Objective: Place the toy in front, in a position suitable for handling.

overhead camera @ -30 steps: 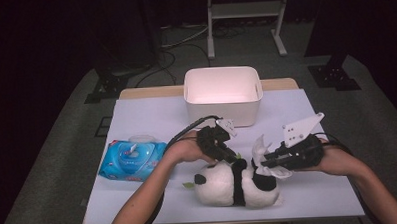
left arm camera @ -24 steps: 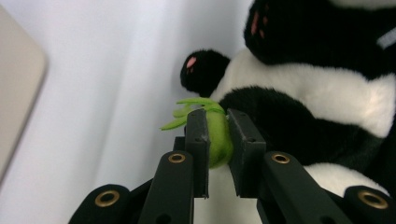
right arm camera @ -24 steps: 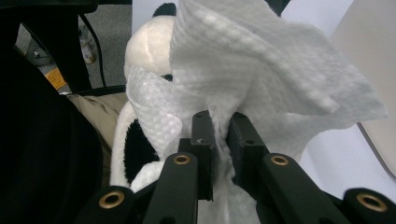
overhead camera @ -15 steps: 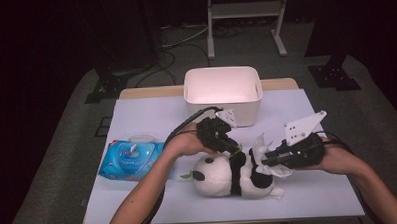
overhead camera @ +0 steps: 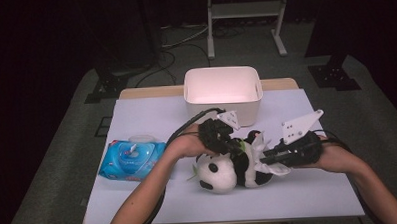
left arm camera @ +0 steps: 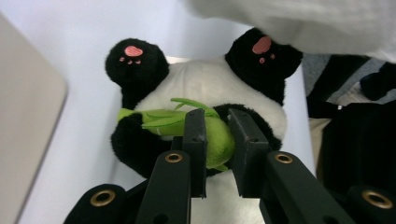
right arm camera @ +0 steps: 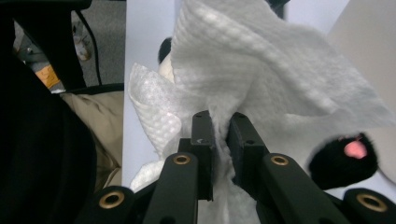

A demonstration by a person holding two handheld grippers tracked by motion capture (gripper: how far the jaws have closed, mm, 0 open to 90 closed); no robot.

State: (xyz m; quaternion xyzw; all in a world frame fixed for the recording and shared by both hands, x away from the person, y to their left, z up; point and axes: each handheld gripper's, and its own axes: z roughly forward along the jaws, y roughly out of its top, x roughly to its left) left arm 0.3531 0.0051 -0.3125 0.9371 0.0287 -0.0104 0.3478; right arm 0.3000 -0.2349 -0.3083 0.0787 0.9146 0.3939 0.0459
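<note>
A black-and-white panda plush (overhead camera: 223,173) lies on the white table, head toward the front left. My left gripper (overhead camera: 236,149) reaches down onto its belly. In the left gripper view the jaws (left arm camera: 217,128) are shut on the green bamboo sprig (left arm camera: 163,119) sewn to the panda (left arm camera: 205,88); they have just eased open a little, with the sprig still pinched between them. My right gripper (overhead camera: 263,162) comes in from the right, shut on a white wipe (overhead camera: 260,142) that rests against the panda's legs. In the right gripper view the crumpled wipe (right arm camera: 261,70) rises from the closed jaws (right arm camera: 220,128), beside a black paw (right arm camera: 345,158).
A white open bin (overhead camera: 223,91) stands at the back middle of the table (overhead camera: 314,193), just behind the panda. A blue pack of wipes (overhead camera: 133,159) lies at the left. A metal stand and cables are on the dark floor beyond.
The left gripper has shifted slightly and the panda has rolled with it, its face now turned toward the front. The right gripper and the wipe have stayed put.
</note>
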